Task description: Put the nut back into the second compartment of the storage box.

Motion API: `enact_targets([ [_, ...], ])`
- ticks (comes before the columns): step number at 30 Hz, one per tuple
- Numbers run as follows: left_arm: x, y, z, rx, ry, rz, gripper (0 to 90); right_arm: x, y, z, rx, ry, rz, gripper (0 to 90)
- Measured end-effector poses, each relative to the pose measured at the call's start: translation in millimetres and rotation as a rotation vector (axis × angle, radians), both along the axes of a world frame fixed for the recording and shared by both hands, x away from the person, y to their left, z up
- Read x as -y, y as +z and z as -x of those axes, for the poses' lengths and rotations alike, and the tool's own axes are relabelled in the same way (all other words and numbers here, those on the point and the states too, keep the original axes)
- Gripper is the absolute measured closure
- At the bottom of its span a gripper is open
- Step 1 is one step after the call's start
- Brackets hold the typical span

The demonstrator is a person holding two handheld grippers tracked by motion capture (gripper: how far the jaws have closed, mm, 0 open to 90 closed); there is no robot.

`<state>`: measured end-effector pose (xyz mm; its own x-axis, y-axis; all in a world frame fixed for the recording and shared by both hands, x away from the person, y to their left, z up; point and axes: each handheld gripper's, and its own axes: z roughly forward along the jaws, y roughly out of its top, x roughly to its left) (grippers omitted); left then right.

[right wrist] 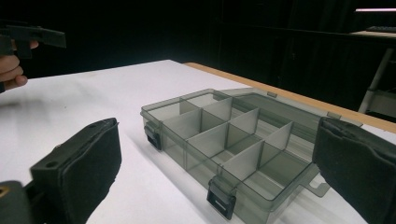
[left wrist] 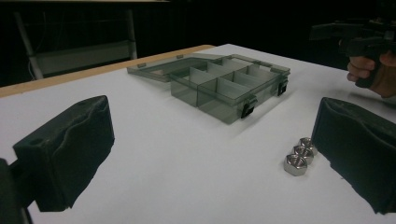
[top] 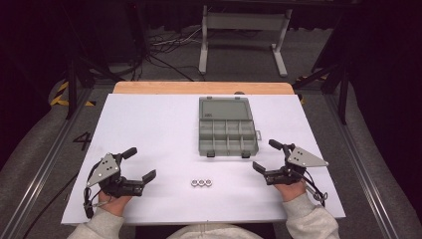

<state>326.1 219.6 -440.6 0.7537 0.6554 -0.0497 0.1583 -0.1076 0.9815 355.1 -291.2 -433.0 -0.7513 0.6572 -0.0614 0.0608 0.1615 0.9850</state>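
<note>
High view: your left gripper and right gripper both stand wide apart, holding nothing. Three nuts lie in a row between them, just beside your left gripper's right jaw; the open organizer box sits beyond.

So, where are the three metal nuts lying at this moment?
In the high view the three metal nuts lie in a row on the white table, near its front edge, between the left gripper and right gripper, in front of the open organizer box.
</note>
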Motion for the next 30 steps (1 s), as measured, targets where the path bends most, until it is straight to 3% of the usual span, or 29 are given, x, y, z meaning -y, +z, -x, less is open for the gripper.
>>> enact_targets([
  [8,-0.8,1.6,0.4,0.044,0.002,0.013,0.2,-0.6,0.7,-0.9,0.000,0.005,-0.004,0.6],
  [12,-1.6,2.2,0.6,0.031,-0.018,0.043,0.2,-0.9,1.8,-2.6,-0.020,0.012,-0.014,0.5],
  [16,-2.0,5.4,4.2,0.033,-0.021,0.022,2.2,-4.7,7.9,-3.4,-0.014,0.022,-0.017,1.2],
  [23,-3.1,6.9,6.9,0.026,0.001,0.009,1.0,-19.9,18.5,-10.5,-0.046,0.063,-0.032,0.7],
  [26,-1.3,5.5,6.2,0.029,0.000,-0.001,0.8,-41.2,28.8,-16.9,-0.047,0.118,-0.014,0.5],
  [30,-1.5,5.7,5.7,0.026,-0.017,0.005,0.6,-52.4,31.3,-19.8,-0.052,0.141,-0.009,0.6],
])
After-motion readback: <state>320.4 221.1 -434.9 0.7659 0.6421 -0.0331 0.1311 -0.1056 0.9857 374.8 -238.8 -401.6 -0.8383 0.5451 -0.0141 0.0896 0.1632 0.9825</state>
